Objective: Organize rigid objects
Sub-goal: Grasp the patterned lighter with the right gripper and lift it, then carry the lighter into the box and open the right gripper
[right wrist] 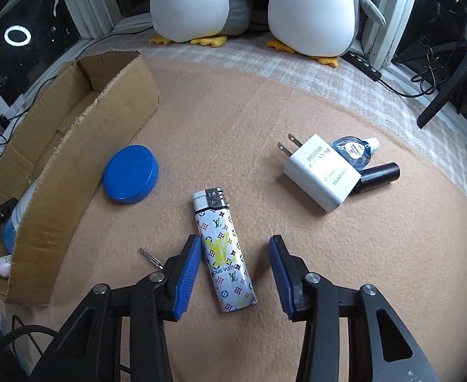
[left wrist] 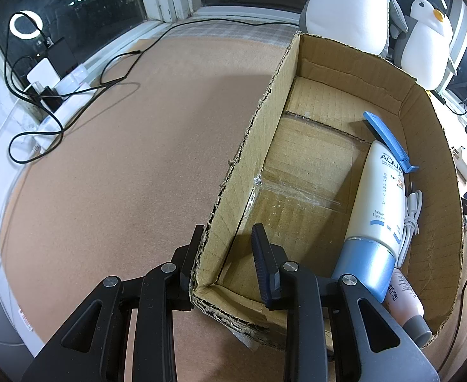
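Currently the lighter [right wrist: 223, 251] is straddled by part-open right tongs [right wrist: 235, 254], ungripped; light, rigid, glossy, best pinched mid-body. Cardboard box [left wrist: 252, 146] wall is clamped by left tongs [left wrist: 225, 242].

Patterned white lighter [right wrist: 223, 251] lies flat beside cardboard box [right wrist: 74, 172].

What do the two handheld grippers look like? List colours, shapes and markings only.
Both are alike. The left gripper and right gripper have glossy black angular linkage arms with triangular cut-outs and round silver pivot pins. Each finger ends in a flat, ribbed dark-blue pad. No markings, cables or sleeves show on them.
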Demonstrator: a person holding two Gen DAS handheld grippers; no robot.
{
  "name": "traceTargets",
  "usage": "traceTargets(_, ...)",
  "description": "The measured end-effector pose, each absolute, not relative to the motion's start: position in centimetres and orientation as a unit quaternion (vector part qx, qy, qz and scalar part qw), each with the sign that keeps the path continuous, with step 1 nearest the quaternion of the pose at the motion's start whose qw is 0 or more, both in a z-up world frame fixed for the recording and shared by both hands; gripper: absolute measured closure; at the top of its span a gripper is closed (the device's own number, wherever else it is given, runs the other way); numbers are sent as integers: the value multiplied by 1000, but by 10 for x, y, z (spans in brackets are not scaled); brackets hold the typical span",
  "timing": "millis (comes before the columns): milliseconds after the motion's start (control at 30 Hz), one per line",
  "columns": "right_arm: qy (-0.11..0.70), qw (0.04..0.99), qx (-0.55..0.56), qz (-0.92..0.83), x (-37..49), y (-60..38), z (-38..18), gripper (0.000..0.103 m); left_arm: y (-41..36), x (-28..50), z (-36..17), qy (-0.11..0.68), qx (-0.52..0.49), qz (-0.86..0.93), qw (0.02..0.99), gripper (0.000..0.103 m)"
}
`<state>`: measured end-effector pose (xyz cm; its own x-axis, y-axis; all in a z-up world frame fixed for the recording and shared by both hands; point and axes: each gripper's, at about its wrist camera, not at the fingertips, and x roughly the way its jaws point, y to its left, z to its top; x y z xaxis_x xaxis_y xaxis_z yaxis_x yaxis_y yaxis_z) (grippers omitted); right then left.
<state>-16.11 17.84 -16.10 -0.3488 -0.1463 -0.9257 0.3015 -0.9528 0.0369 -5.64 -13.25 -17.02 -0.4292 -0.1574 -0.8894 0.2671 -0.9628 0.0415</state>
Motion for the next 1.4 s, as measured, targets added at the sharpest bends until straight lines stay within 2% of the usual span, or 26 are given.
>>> traceTargets(67,78,137,553,-818,-162,177,-161,65,-132,-56,-170,53,519,-844,126,76)
traceTargets(267,80,139,555,-816,-161,176,-159,80,-132,-56,-170,52,519,-844,126,76)
traceTargets(500,86,135,553,-817,-157,177,-159,83,-133,-56,-170,52,519,-844,126,76)
traceTargets(933,8,125,550,-826,-158,199,-151,83,-133,-56,-170,52,519,-844,126,76)
traceTargets(1400,2,189,504,-843,-145,151,-89,83,-132,-57,-170,52,519,-844,126,76)
